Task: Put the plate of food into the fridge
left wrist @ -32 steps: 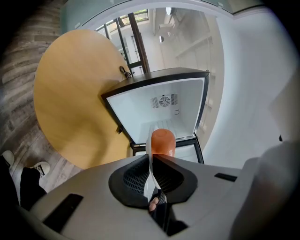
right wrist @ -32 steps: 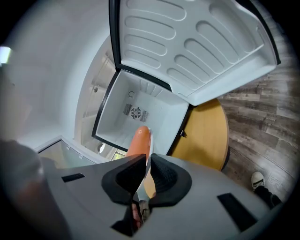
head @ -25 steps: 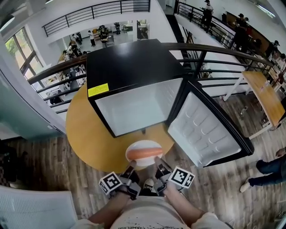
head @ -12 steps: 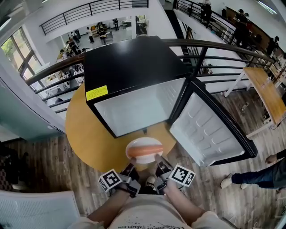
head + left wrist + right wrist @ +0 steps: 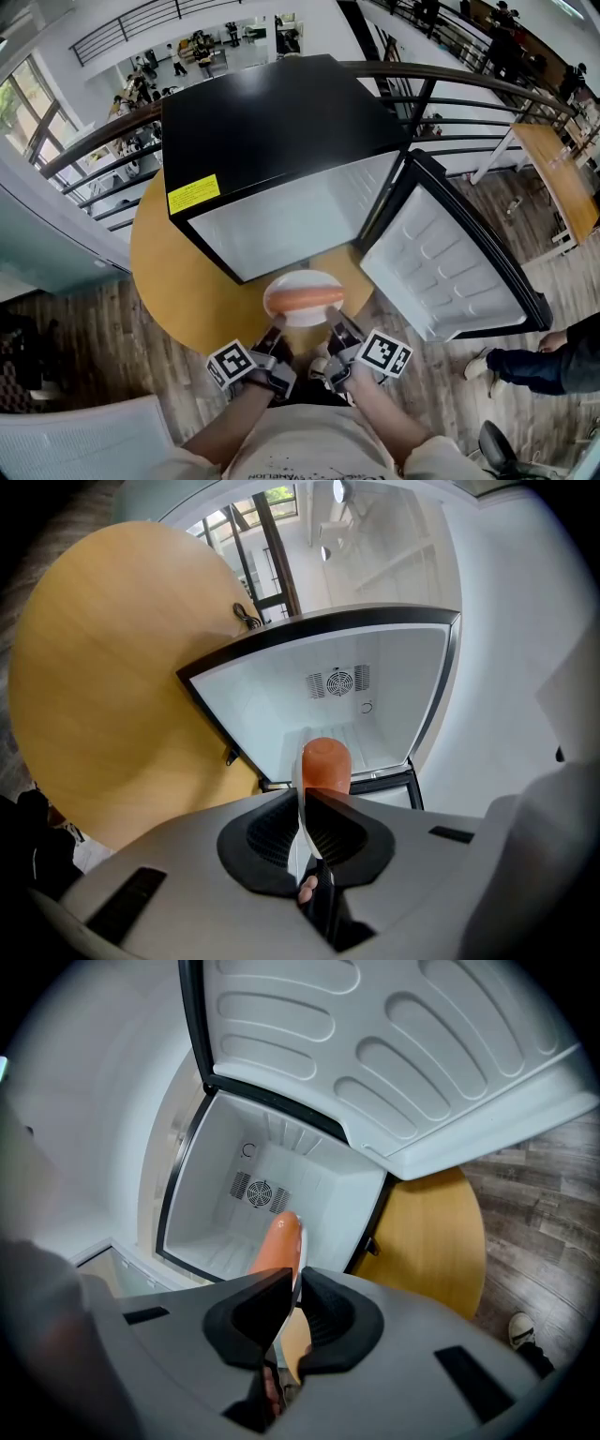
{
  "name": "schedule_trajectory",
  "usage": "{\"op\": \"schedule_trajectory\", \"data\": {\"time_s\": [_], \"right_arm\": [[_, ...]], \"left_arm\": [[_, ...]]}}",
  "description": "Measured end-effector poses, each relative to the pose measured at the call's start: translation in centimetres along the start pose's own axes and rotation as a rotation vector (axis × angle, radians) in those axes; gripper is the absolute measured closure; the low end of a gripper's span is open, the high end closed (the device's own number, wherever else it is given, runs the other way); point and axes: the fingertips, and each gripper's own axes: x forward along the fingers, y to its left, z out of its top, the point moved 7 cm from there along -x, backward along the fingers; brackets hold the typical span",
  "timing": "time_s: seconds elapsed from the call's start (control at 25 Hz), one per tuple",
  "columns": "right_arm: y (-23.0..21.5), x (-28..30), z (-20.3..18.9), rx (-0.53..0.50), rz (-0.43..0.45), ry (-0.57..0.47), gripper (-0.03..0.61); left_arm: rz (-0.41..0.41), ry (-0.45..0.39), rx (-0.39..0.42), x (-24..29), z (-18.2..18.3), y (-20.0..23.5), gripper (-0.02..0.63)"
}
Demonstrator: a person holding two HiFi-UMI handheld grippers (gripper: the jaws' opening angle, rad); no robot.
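Note:
A white plate [image 5: 281, 307] carrying an orange sausage [image 5: 307, 297] hangs just in front of the open black fridge [image 5: 272, 131]. My left gripper [image 5: 273, 333] is shut on the plate's near-left rim and my right gripper [image 5: 333, 325] is shut on its near-right rim. In the left gripper view the plate's edge [image 5: 300, 803] runs between the jaws with the sausage [image 5: 325, 764] beyond. In the right gripper view the sausage [image 5: 277, 1244] points at the fridge's white, empty inside [image 5: 272, 1208].
The fridge stands on a round wooden table [image 5: 178, 272]. Its door [image 5: 448, 272] is swung open to the right. A metal railing [image 5: 469, 89] runs behind, with a wooden desk [image 5: 555, 169] at the right and a person's leg [image 5: 548, 361] on the plank floor.
The plate and both grippers have risen slightly and come closer to the fridge opening. The whole view has shifted forward toward the fridge.

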Motion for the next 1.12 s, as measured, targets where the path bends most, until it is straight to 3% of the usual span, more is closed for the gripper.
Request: {"op": "schedule_trajectory", "data": {"time_s": [0.44,0.76,0.92,1.12], "right_arm": [[-1.7,4.9,1.7,0.003,-0.014,-0.007,0.531],[-3.6,8.2,3.4,0.017,-0.029,-0.005,0.532],[-4.6,9.9,4.0,0.018,-0.04,-0.003,0.532],[-5.3,11.9,4.9,0.009,-0.048,-0.011,0.534]], "left_arm": [[-0.031,-0.022,-0.028,4.2,3.0,2.0,0.574],[0.019,-0.047,-0.057,7.1,4.4,3.9,0.575],[-0.02,-0.068,-0.065,8.9,5.1,4.6,0.575],[-0.002,-0.104,-0.086,10.3,5.8,5.6,0.575]]}}
